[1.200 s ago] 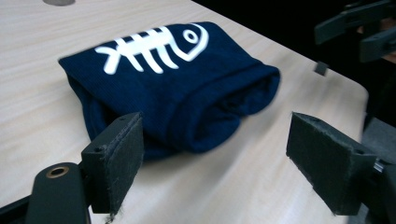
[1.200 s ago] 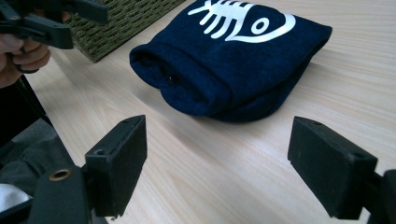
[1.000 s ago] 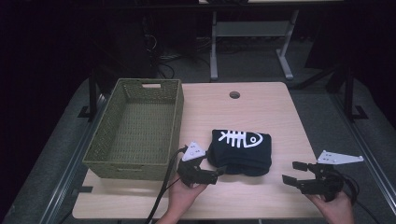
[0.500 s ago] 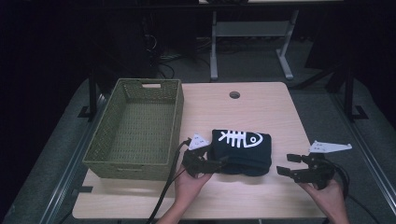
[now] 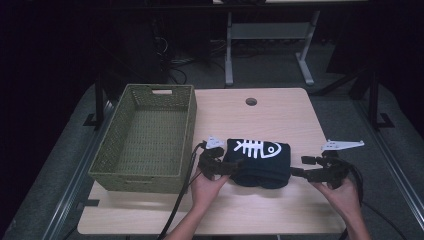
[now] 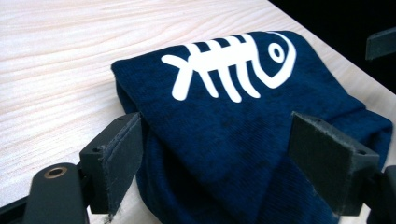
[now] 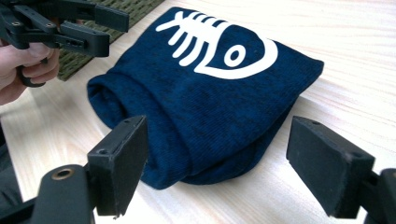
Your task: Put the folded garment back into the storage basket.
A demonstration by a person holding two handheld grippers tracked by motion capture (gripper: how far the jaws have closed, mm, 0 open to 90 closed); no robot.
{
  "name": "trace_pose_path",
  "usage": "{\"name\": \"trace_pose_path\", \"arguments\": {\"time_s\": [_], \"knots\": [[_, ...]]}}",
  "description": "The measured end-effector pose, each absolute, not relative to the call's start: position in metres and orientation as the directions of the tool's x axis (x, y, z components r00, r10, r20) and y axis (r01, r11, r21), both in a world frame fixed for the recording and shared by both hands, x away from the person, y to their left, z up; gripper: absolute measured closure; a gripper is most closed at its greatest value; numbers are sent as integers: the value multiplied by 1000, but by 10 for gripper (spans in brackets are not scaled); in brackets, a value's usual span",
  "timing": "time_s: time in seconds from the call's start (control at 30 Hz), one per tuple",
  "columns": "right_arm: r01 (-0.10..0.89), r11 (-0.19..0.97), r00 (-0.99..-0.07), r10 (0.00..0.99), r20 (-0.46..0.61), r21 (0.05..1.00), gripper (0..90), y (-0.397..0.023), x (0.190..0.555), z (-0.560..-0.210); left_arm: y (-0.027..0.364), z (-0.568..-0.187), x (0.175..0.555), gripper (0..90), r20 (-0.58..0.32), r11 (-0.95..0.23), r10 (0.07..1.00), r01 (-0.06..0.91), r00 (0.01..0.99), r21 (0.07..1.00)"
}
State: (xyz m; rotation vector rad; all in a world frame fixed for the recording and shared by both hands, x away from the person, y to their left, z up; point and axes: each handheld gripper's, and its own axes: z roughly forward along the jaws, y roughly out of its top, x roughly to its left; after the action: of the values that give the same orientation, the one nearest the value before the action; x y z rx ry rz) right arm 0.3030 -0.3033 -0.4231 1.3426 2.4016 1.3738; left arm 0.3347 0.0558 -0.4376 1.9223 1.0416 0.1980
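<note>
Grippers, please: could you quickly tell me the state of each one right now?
Left gripper: open, jaws straddling the near end of the folded navy cloth, not clamped.
Right gripper: open, just short of the cloth, holding nothing.

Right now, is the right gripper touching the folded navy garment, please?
Apart: the right gripper view shows the right gripper open, bare table between its jaws and the navy garment.

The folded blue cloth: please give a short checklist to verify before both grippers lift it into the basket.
1. Left gripper open around the folded blue cloth: ok.
2. Right gripper open and facing the cloth's end: ok.
3. Right gripper already around the cloth: not ok, a gap remains.
4. Green basket has room inside: ok.
5. Cloth stays folded when lifted: cannot tell.
</note>
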Motion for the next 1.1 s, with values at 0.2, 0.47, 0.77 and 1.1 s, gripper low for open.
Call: {"name": "trace_pose_path", "arguments": {"time_s": [0.2, 0.47, 0.77, 1.1], "knots": [[680, 200, -588, 723, 361, 706, 218, -301, 313, -430, 56, -445, 345, 185, -285, -206, 746, 616, 601, 760], [725, 177, -543, 741, 395, 665, 239, -299, 331, -446, 54, -456, 355, 190, -292, -215, 765, 654, 575, 725], [753, 169, -516, 751, 412, 636, 310, -293, 342, -461, 53, -465, 361, 210, -321, -210, 761, 683, 563, 700], [772, 168, -498, 760, 418, 613, 382, -288, 346, -467, 48, -470, 362, 272, -338, -223, 753, 702, 565, 677]]}}
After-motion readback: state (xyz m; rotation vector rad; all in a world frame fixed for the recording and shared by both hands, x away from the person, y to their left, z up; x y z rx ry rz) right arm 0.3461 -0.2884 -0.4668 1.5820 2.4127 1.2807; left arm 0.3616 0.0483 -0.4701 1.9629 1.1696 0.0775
